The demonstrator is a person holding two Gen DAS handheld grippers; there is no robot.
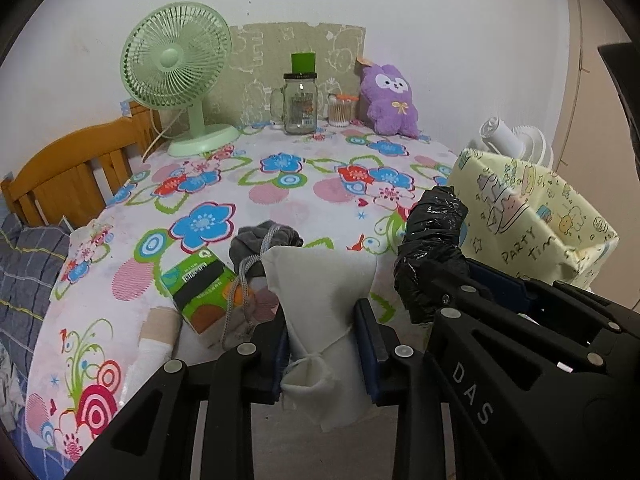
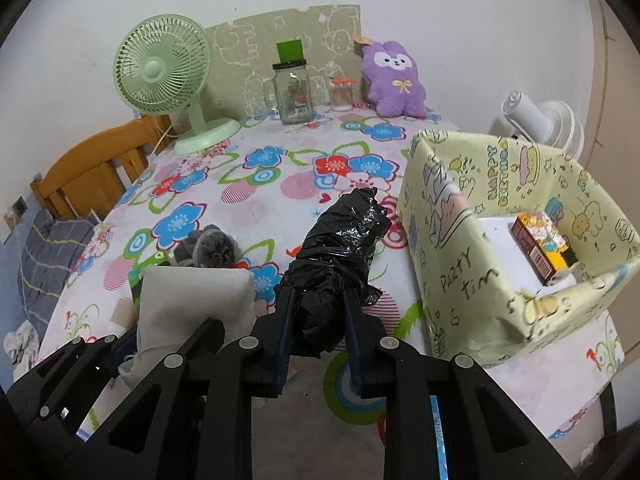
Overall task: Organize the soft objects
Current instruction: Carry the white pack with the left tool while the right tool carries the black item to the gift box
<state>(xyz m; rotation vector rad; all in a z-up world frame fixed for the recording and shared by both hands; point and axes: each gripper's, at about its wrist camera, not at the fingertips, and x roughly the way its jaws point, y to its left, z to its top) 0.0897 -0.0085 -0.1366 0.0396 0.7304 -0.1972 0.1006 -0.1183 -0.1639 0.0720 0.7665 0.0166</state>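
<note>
My left gripper (image 1: 324, 336) is shut on a rolled white cloth (image 1: 320, 304) and holds it above the near edge of the flowered table (image 1: 280, 184). The cloth also shows in the right wrist view (image 2: 192, 304). My right gripper (image 2: 316, 320) is shut on a black plastic bag roll (image 2: 336, 256), seen from the left wrist too (image 1: 432, 248). A yellow party-print box (image 2: 520, 240) stands at the right with a small carton (image 2: 540, 246) inside. A grey drawstring pouch (image 1: 260, 244) lies on the table behind the cloth. A purple plush (image 1: 390, 100) sits at the back.
A green desk fan (image 1: 176, 80), a glass jar (image 1: 300, 104) and a cotton-swab tub (image 1: 342, 110) stand along the back wall. A green carton (image 1: 204, 288) lies near the pouch. A white fan (image 2: 536, 120) is behind the box. A wooden bed frame (image 1: 72, 176) is at left.
</note>
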